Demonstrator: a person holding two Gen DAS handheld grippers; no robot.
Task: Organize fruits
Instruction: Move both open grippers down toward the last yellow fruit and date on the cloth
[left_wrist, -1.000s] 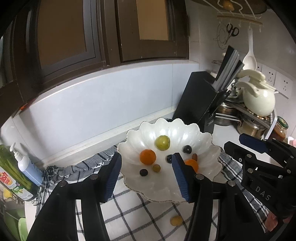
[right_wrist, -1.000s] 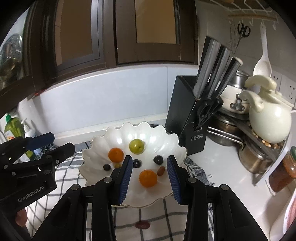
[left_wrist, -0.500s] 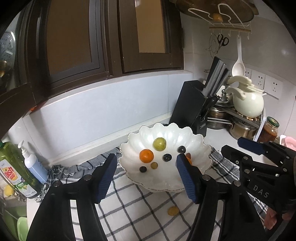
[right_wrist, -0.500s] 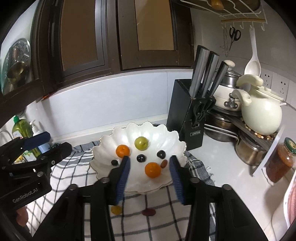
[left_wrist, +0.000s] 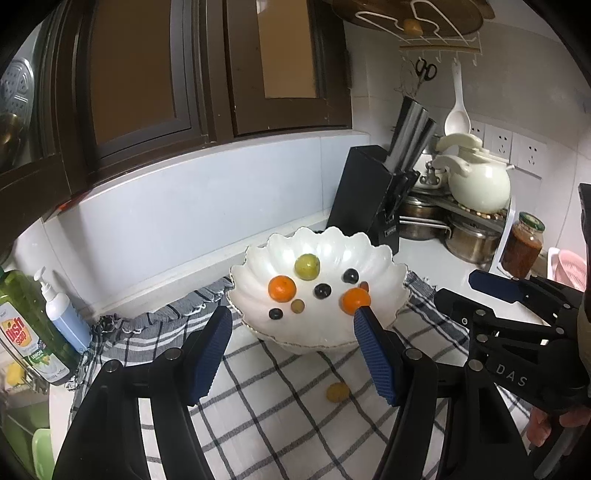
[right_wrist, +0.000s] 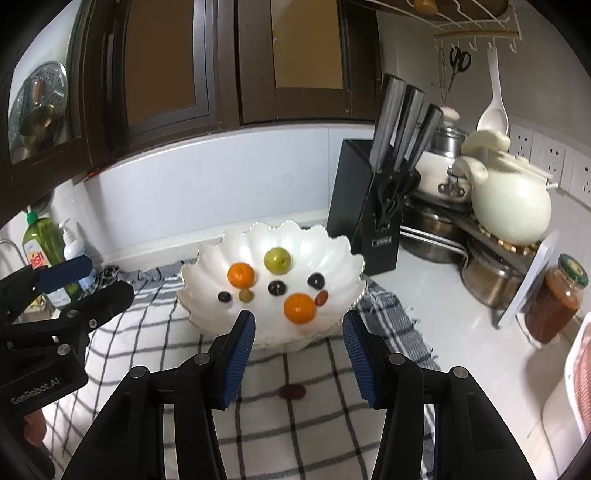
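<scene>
Both grippers hang spread and empty above the checked cloth (left_wrist: 258, 398). The white scalloped bowl (right_wrist: 207, 269) sits just ahead of them, already holding two oranges, a green fruit and several small dark ones. Two strays lie on the cloth: a yellow fruit (left_wrist: 337, 391) below the left gripper (left_wrist: 291, 354), close under its right finger, and a dark red fruit (right_wrist: 292, 391) beneath the right gripper (right_wrist: 298, 358). Judged next: lower the right gripper straight down, centre that small fruit between the pads, and squeeze gently so it cannot roll or bruise.
</scene>
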